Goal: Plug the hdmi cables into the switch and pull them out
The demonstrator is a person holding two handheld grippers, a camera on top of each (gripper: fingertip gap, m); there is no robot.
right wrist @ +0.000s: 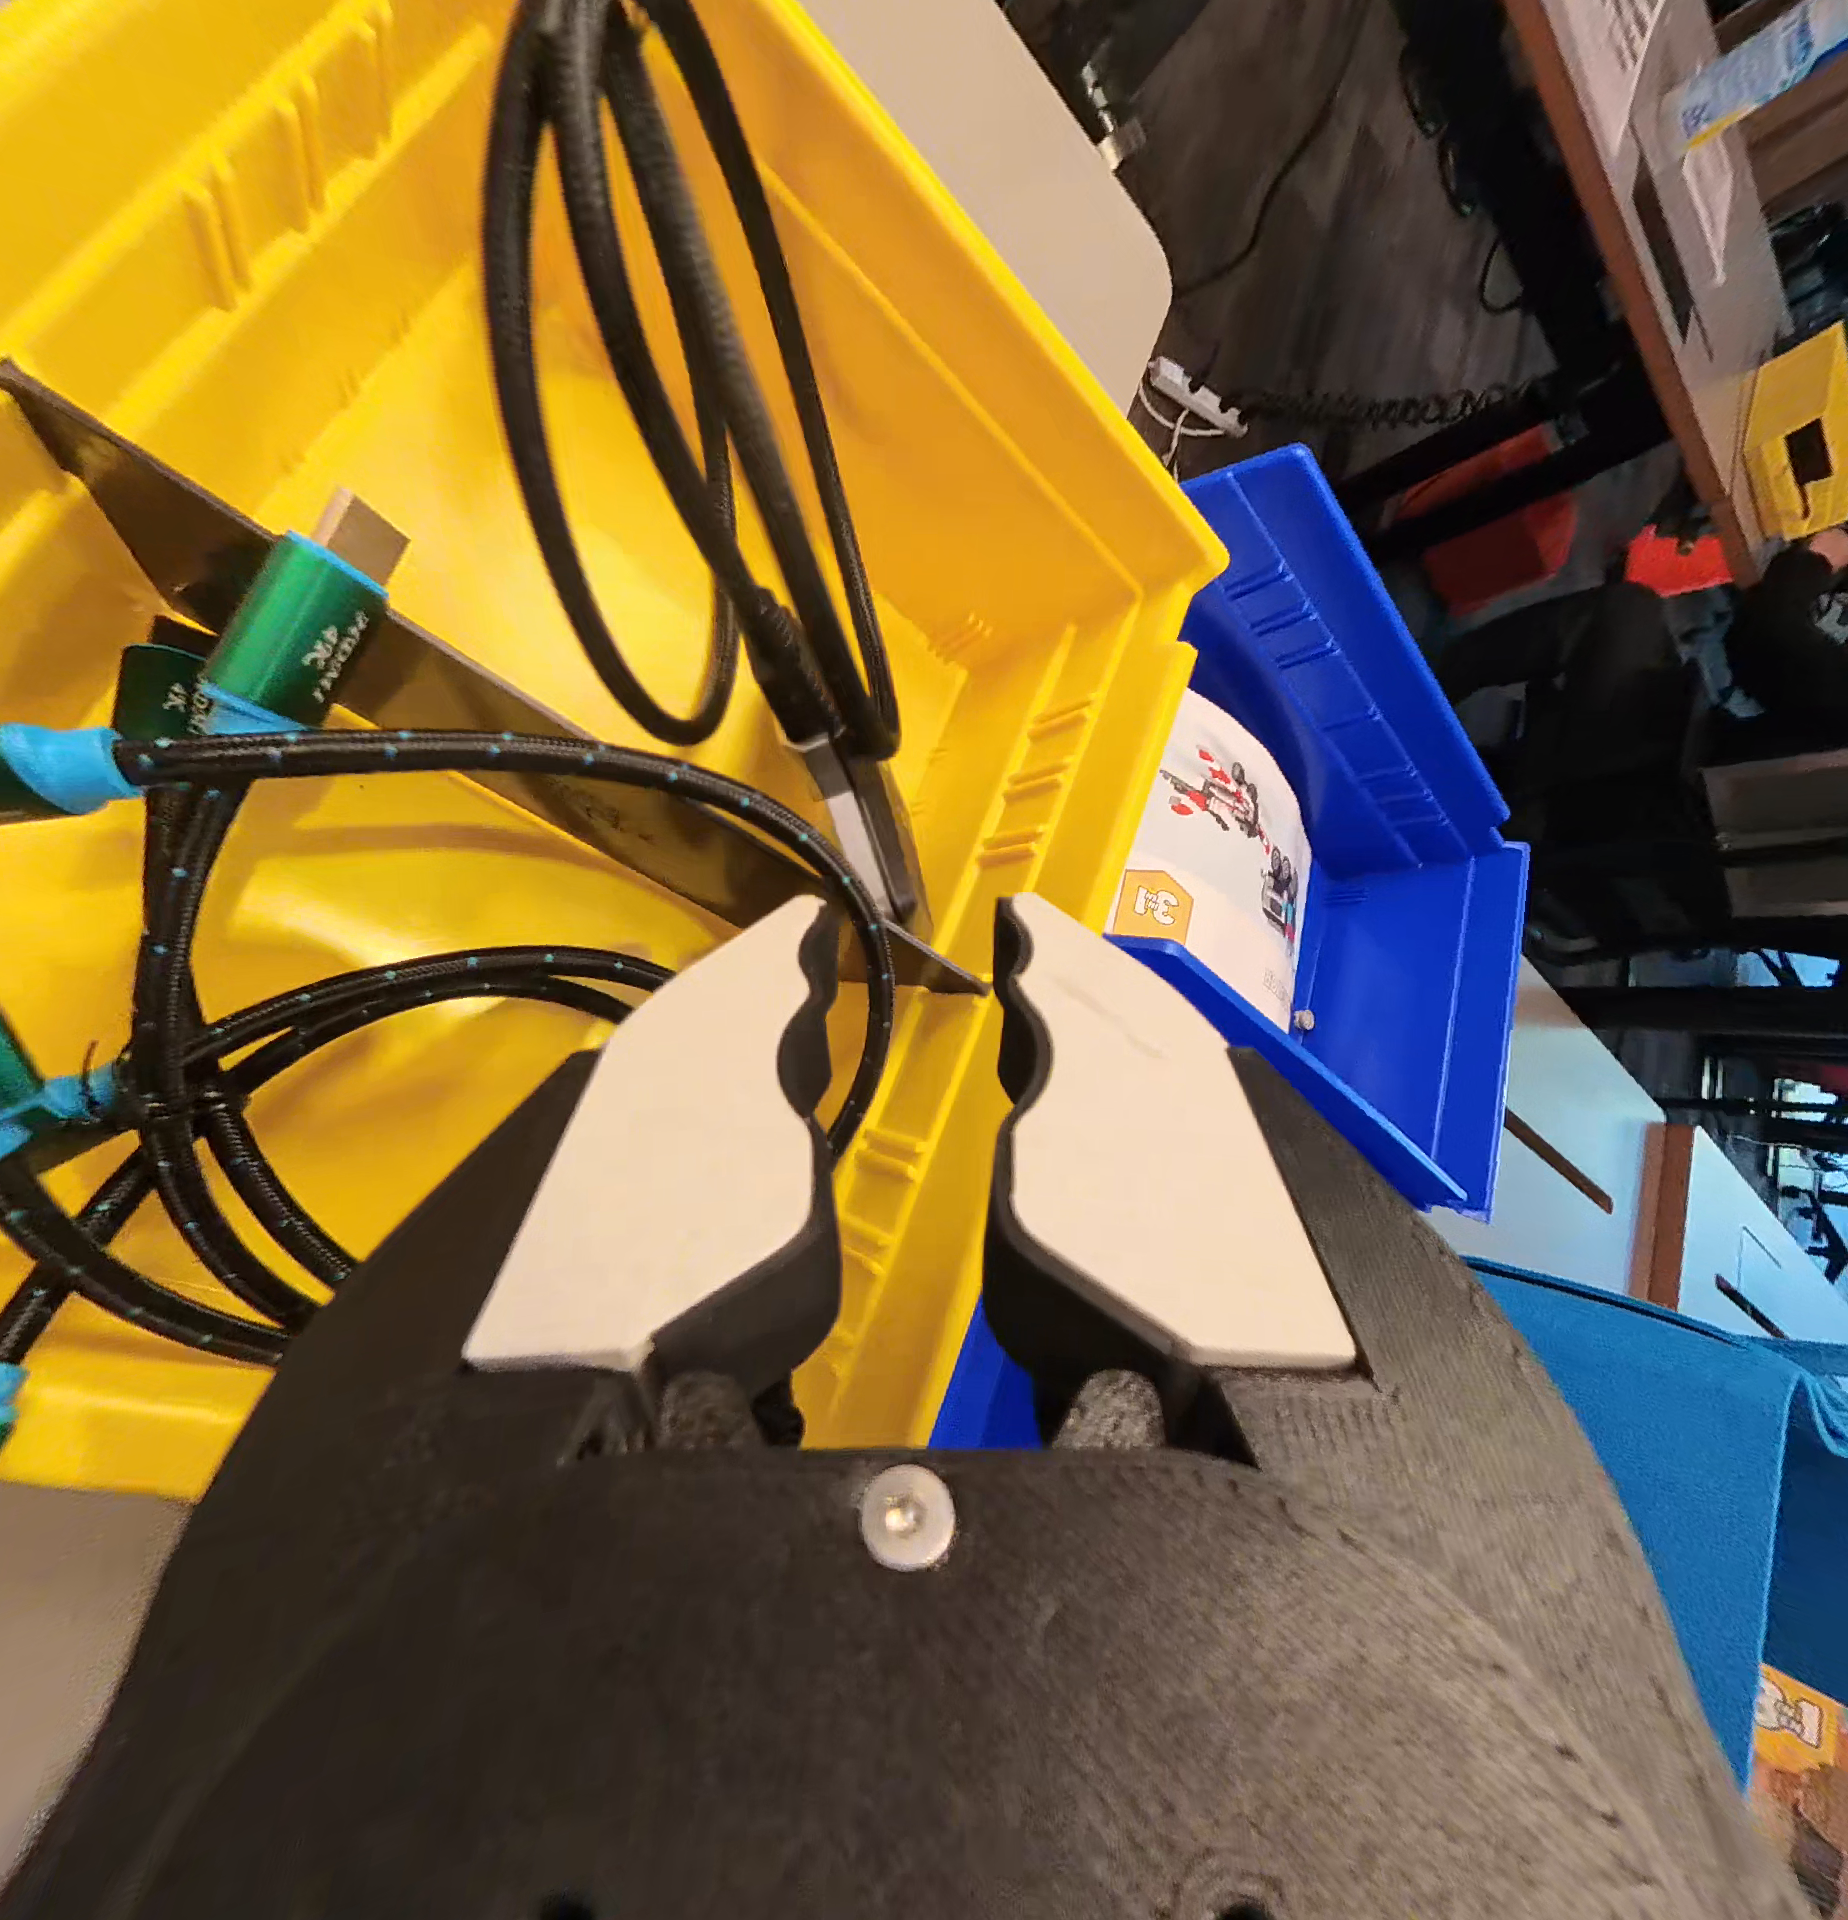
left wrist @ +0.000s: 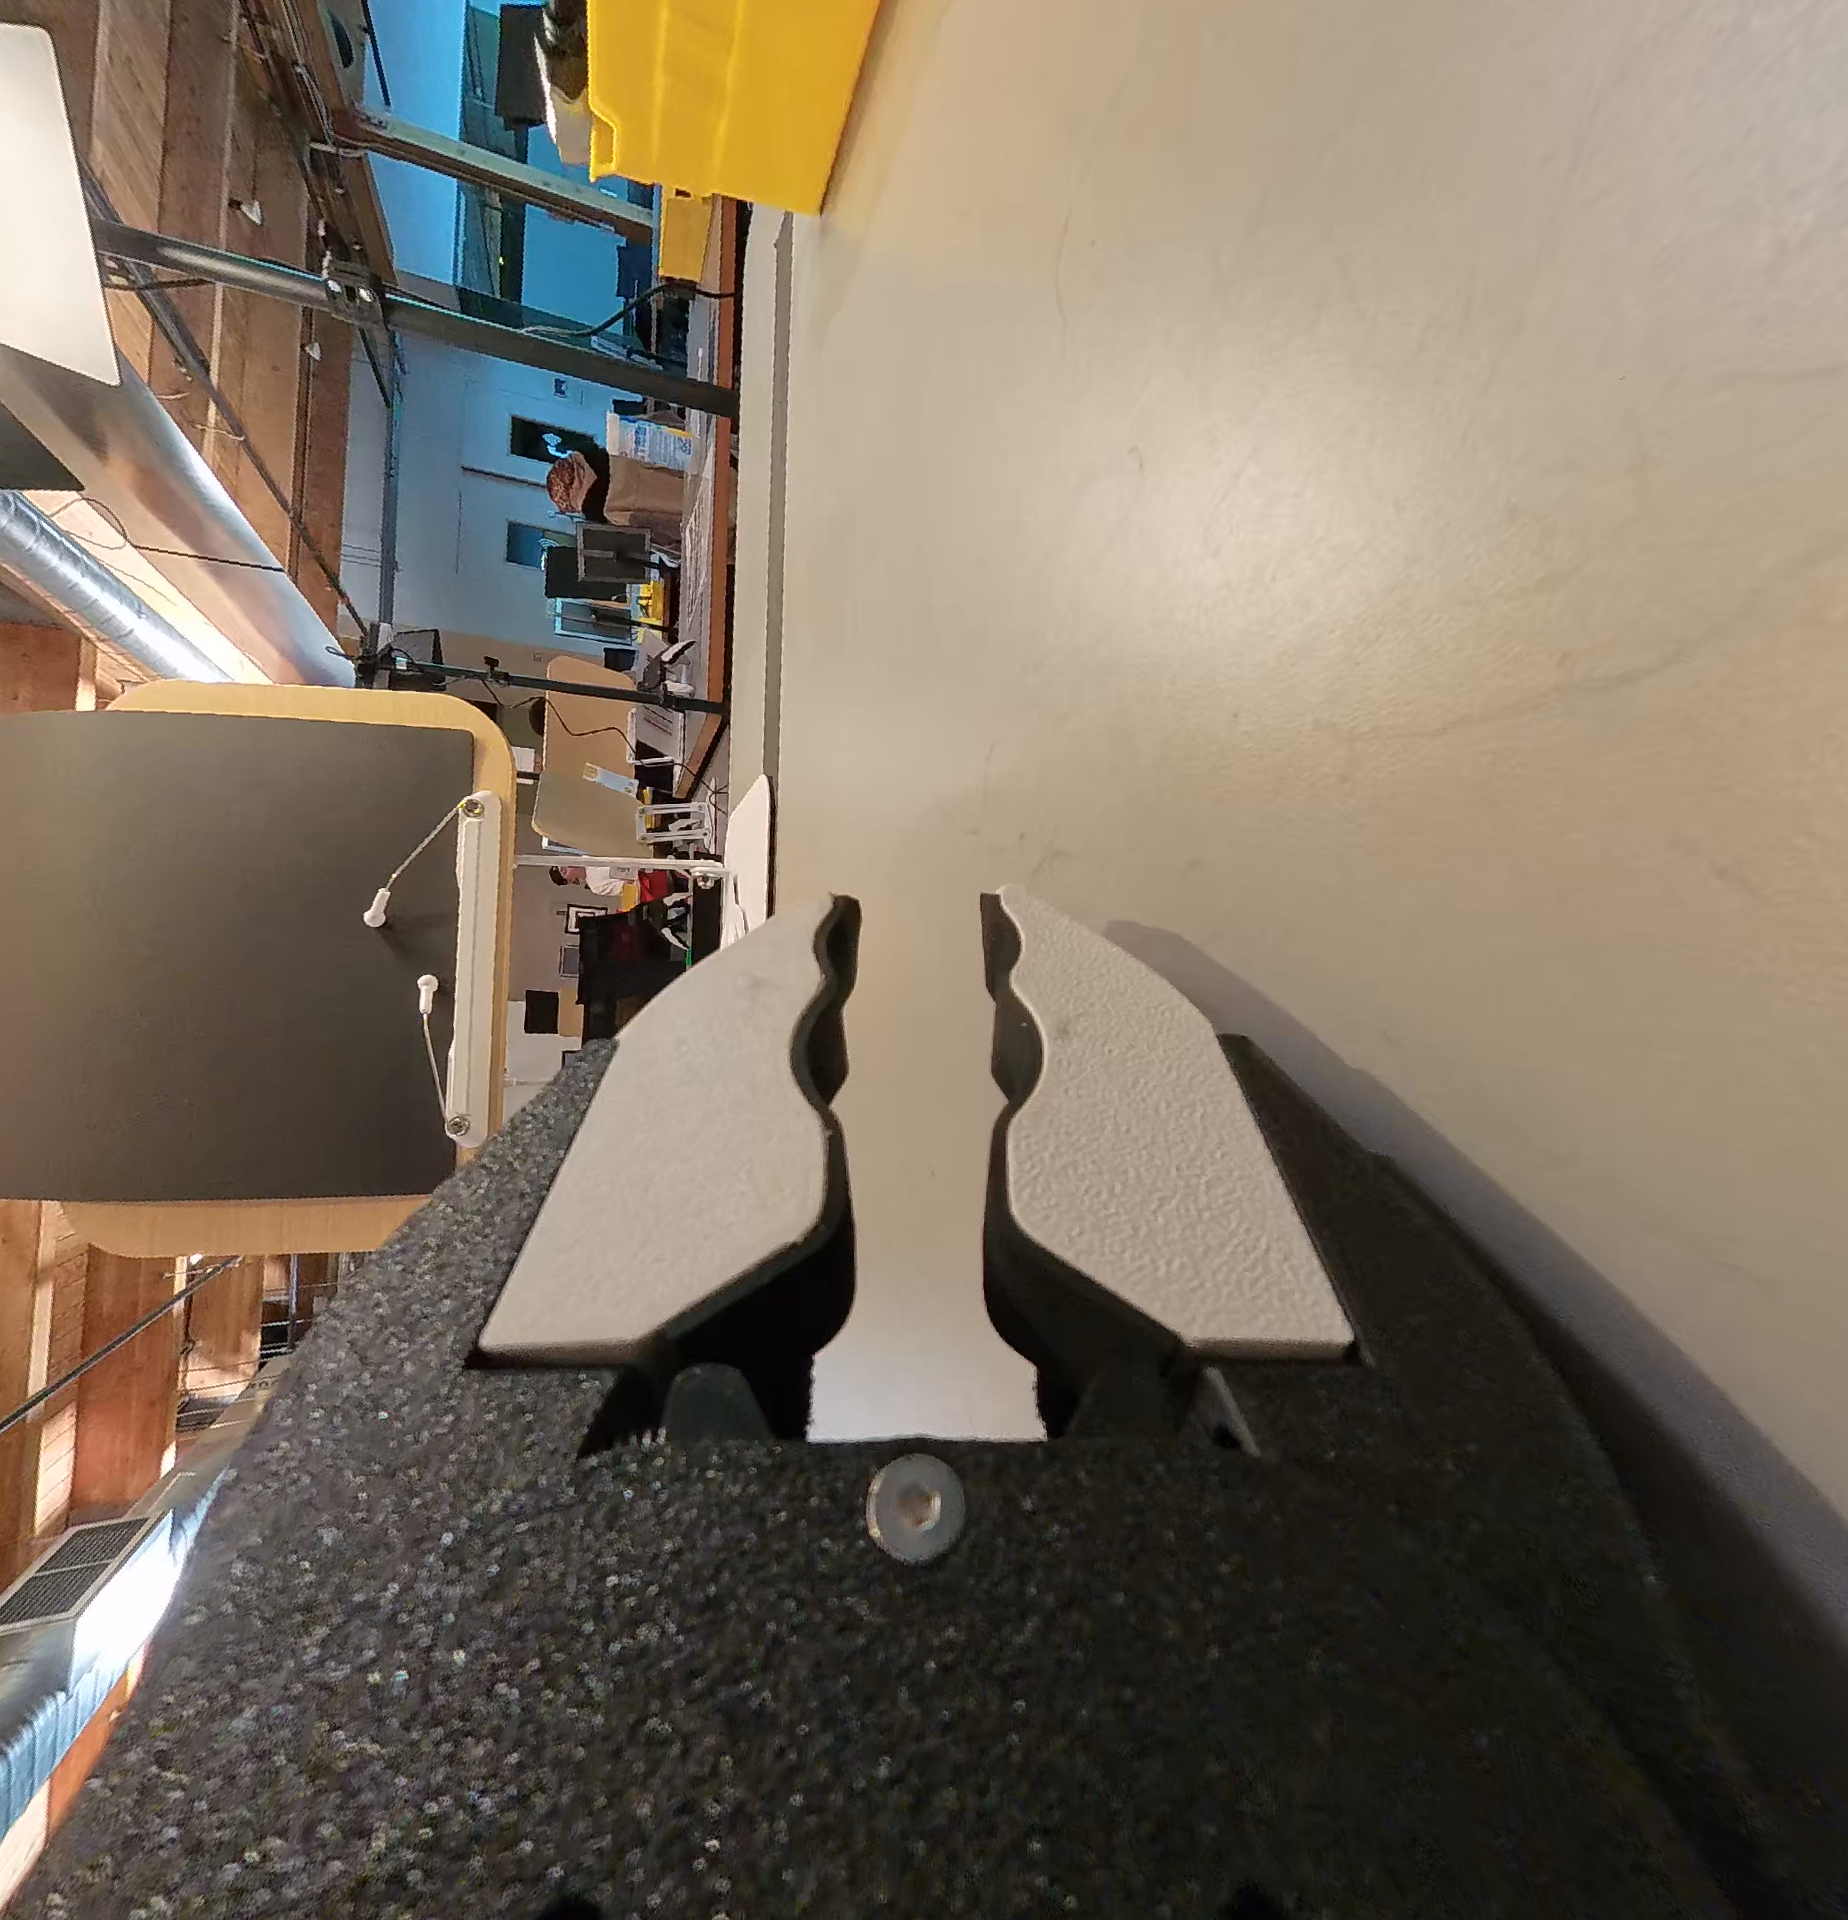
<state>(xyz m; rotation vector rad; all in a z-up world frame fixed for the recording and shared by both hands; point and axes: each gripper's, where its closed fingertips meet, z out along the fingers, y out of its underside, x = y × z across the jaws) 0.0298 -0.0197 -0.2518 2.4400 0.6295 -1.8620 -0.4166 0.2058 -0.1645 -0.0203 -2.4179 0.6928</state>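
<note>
Both grippers, left (left wrist: 918, 914) and right (right wrist: 909, 920), were spread with nothing pinched; right one hovered over the cables (right wrist: 504, 753) in the yellow bin (right wrist: 1003, 499).

The bin (right wrist: 307, 312) is bright yellow, and the cables (right wrist: 504, 748) in it are black braid flecked with light blue, their plugs (right wrist: 296, 634) metallic green with light-blue collars (one other cable (right wrist: 629, 364) is plain black). Beside it stands a blue bin (right wrist: 1419, 831) holding a white booklet (right wrist: 1226, 831) printed in red and grey with a small yellow patch. Both grippers have speckled black bodies and pale grey fingers (left wrist: 691, 1122) edged in black, over a cream worktop (left wrist: 1367, 520) in the left wrist view.
</note>
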